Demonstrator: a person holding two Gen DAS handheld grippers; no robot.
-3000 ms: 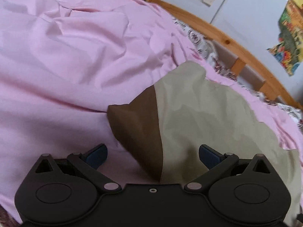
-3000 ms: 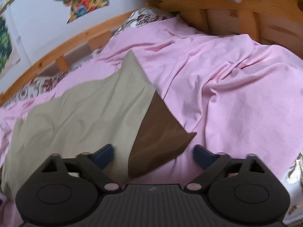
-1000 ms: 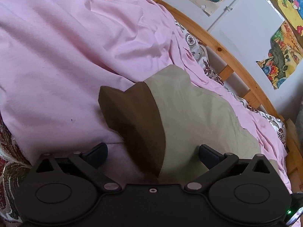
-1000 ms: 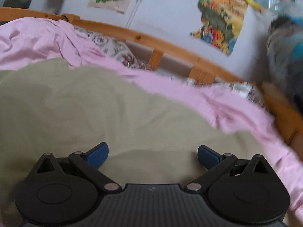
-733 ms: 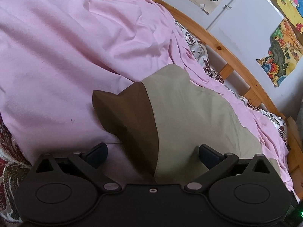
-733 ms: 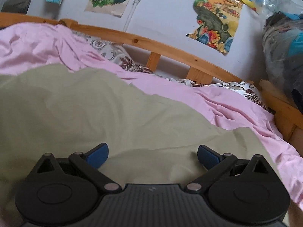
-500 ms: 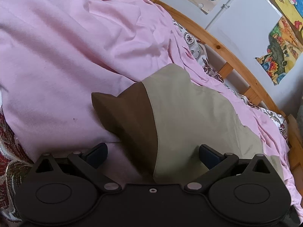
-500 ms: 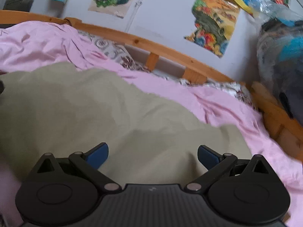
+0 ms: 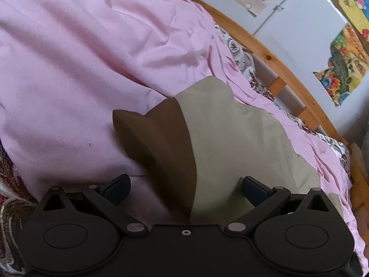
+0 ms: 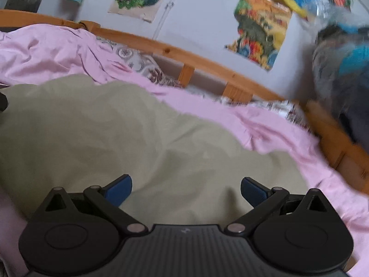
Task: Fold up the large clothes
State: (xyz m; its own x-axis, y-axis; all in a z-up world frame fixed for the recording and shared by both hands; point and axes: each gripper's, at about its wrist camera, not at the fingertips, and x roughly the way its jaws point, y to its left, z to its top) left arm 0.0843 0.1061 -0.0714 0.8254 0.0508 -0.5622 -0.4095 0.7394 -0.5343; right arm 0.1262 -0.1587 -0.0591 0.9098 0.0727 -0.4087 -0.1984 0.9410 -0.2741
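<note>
hovering over the khaki cloth (image 9: 233,138) on the bed, i hold nothing: my left gripper (image 9: 185,185) has its jaws spread wide with a brown-and-khaki fold rising between them, and my right gripper (image 10: 186,188) has its jaws spread above flat khaki, gripping nothing.

the cloth lies on the pink sheet (image 9: 69,69), its brown flap (image 9: 152,138) pointing toward 10 o'clock in my left view. the likely slip, as i judge it, is pinching the sheet along with the cloth, since both are soft and the khaki edge sits right on the pink. closing on only one layer of the raised fold would let the rest sag and skew the crease. the right view is blurred, so i cannot tell exactly where the near hem lies there.

for room: open pink sheet spreads from 9 to 12 o'clock in the left view, good for laying a fold. the wooden bed rail (image 10: 189,57) runs from 11 to 3 o'clock in the right view, with a dark bundle (image 10: 339,69) at 2 o'clock; swinging that way could knock either.
</note>
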